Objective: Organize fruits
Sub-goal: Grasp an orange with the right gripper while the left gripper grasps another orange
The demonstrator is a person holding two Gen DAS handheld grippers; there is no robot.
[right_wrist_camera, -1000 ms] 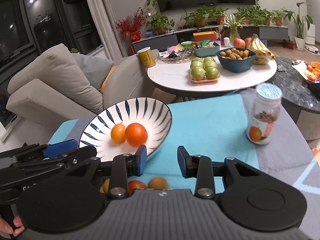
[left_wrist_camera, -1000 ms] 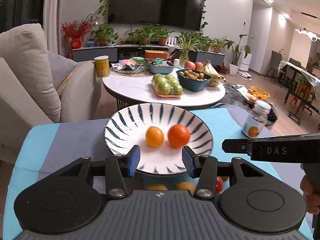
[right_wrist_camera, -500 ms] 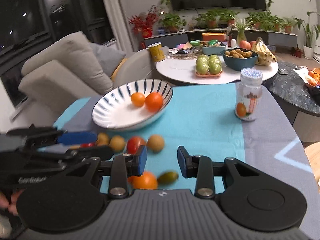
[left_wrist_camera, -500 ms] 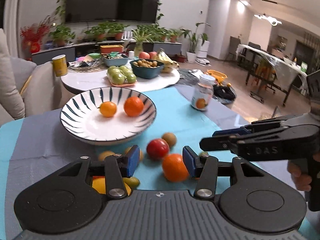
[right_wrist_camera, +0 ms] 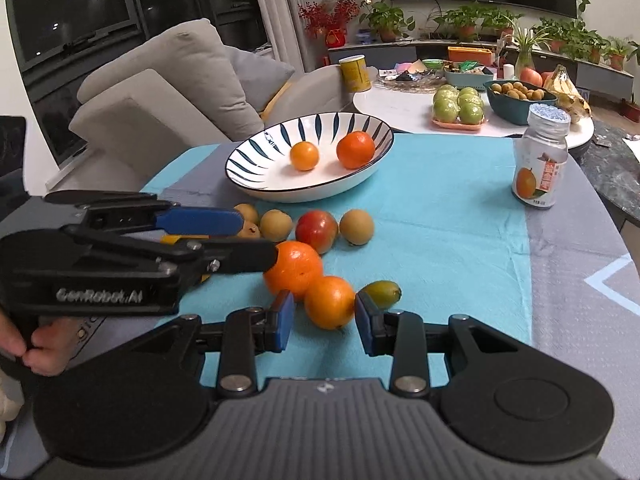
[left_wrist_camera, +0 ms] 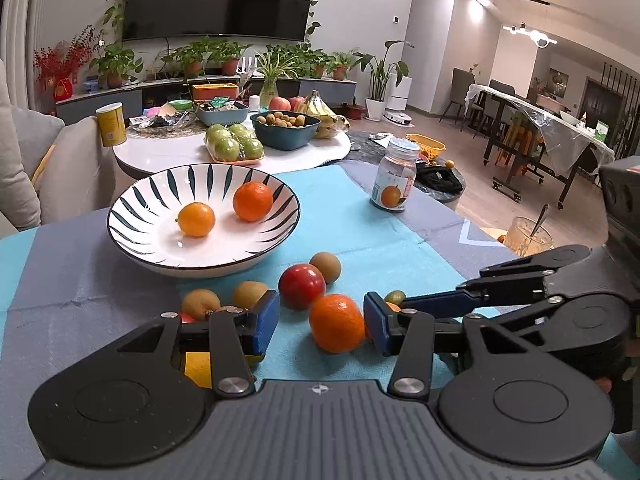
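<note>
Left wrist view shows the left gripper with its blue pads apart. A big round orange sits on the blue and grey cloth between the pads. The right pad looks very close to the orange, but I cannot tell if it touches. The left pad is clearly away from it, so nothing is squeezed.

Just past the orange are a red apple and three small round brown fruits. A white bowl with dark blue stripes stands farther back with two oranges inside it. A clear jar with an orange picture on its label stands on the cloth to the right.

The right gripper reaches in from the right side, and its tips hide most of a small green fruit. A yellow thing under the left finger is mostly covered, and I cannot tell what it is.

Right wrist view shows the right gripper's pads wide apart with a smaller orange between them. It touches the big orange. The right pad seems to meet the smaller orange's edge, but the left pad stands off, so it is not gripped. The green fruit lies just beside the right pad. A person's hand holds the left gripper at the picture's left edge, partly cut off.
</note>
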